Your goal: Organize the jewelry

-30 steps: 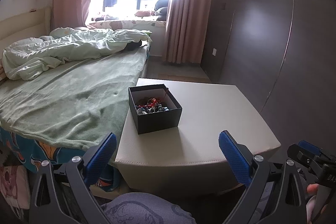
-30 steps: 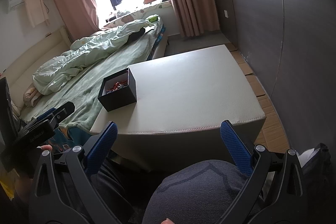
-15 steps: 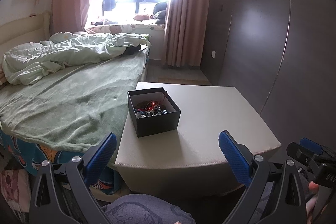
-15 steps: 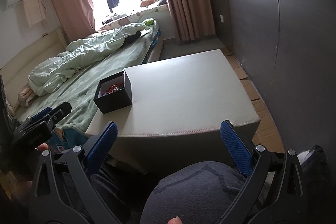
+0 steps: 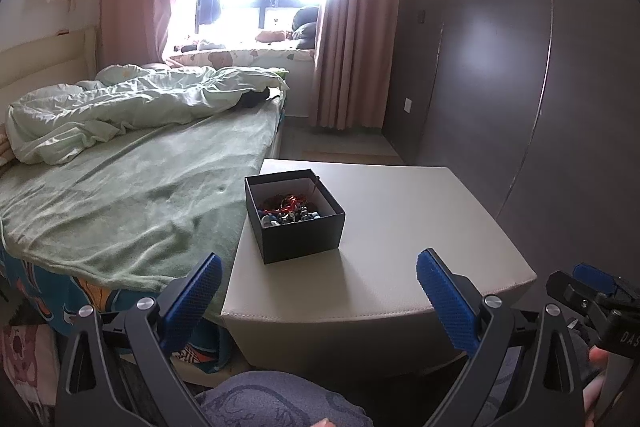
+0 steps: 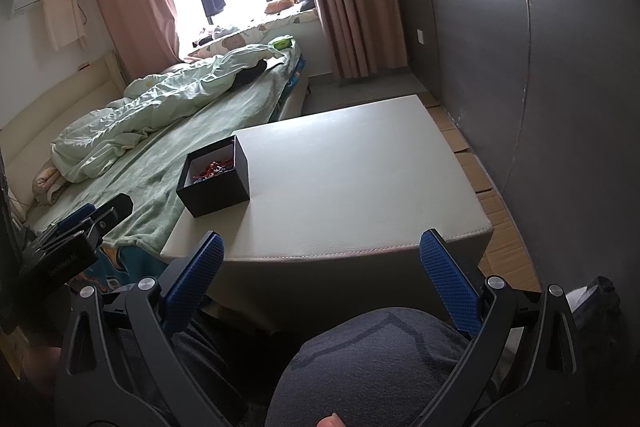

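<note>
A square black box [image 5: 294,215] with matte cardboard walls and a pale lining sits lidless on the left part of a low table [image 5: 400,227] whose smooth off-white top looks like stitched leatherette with rounded edges. Inside the box lies a tangled heap of jewelry [image 5: 290,211]: red cord or beads mixed with small blue, white and dark pieces, too small to tell apart. The left gripper [image 5: 319,285] hangs short of the table's near edge, its blue, finely dimpled pads spread wide with nothing between them; the right gripper [image 6: 321,265] is likewise spread wide and empty, above a grey-clad knee [image 6: 372,359]. A bed [image 5: 132,187] with a fuzzy green blanket and a crumpled pale quilt touches the table's left side. Compared with a second ago, both cameras have tilted up slightly, so the box sits a little lower in view, while the box itself has not shifted on the table.
</note>
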The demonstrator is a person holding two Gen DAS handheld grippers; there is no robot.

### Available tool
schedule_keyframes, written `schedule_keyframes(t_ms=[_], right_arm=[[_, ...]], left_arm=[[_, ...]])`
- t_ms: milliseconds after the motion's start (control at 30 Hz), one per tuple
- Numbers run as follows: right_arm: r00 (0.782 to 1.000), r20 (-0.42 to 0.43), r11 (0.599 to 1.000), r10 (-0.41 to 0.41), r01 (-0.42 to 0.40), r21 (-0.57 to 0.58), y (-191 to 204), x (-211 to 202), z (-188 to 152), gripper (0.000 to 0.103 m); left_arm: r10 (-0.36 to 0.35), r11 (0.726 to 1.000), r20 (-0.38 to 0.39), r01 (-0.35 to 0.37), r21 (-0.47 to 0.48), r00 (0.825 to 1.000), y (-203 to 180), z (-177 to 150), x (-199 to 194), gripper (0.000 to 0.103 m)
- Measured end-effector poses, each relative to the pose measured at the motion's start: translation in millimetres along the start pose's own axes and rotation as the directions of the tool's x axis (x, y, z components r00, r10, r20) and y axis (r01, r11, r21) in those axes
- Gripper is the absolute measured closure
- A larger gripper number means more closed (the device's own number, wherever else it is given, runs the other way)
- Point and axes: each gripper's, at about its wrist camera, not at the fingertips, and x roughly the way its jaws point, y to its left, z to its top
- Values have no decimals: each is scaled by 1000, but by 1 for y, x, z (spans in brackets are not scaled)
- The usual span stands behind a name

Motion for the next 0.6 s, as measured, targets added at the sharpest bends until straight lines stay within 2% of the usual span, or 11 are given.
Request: schedule_keyframes(t_ms=[333, 600], right_arm=[[1000, 1, 1000, 3, -3, 9, -2, 1, 1, 5], [1000, 2, 1000, 3, -3, 13, -3, 0, 1, 5]], left_arm=[[5, 1000, 77, -7, 21, 997, -6, -1, -15, 8], [0, 1000, 79, -1, 10, 997, -4, 0, -16, 9]])
